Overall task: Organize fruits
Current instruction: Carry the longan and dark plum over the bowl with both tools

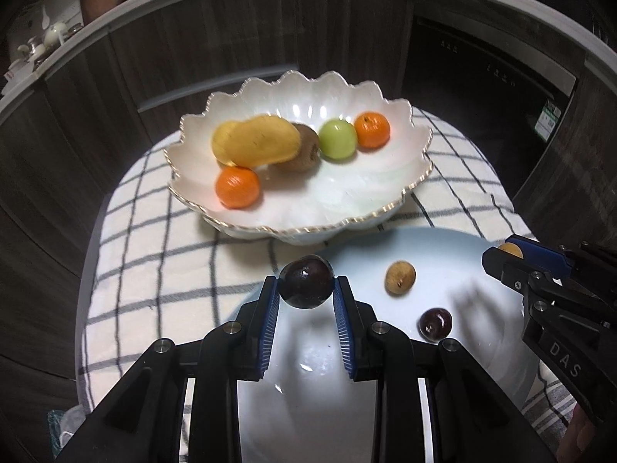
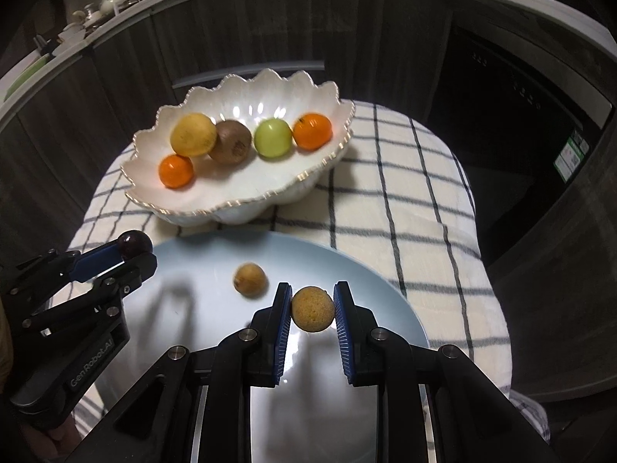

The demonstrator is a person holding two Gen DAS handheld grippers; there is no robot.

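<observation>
1. Fruits sit in two dishes on a surface draped with a soft cream cloth (image 1: 154, 239) crossed by dark grid lines.
2. White scalloped bowl (image 1: 385, 200), glossy with a gold-edged wavy rim, holds a smooth yellow mango (image 1: 256, 141), a fuzzy brown kiwi (image 1: 306, 150), a round green apple (image 1: 338, 140) and two dimpled oranges, one at the back right (image 1: 372, 130) and one at the front left (image 1: 237, 187).
3. Pale blue plate (image 1: 443, 254), smooth and shiny, carries a rough tan longan (image 1: 400, 278) and a small dark plum (image 1: 435, 325).
4. Left gripper (image 1: 306, 283): its ribbed blue fingers pinch a large glossy dark plum (image 1: 306, 281) above the plate's near-left edge.
5. Right gripper (image 2: 312, 303): its fingers pinch a second grainy tan longan (image 2: 312, 308) over the plate.
</observation>
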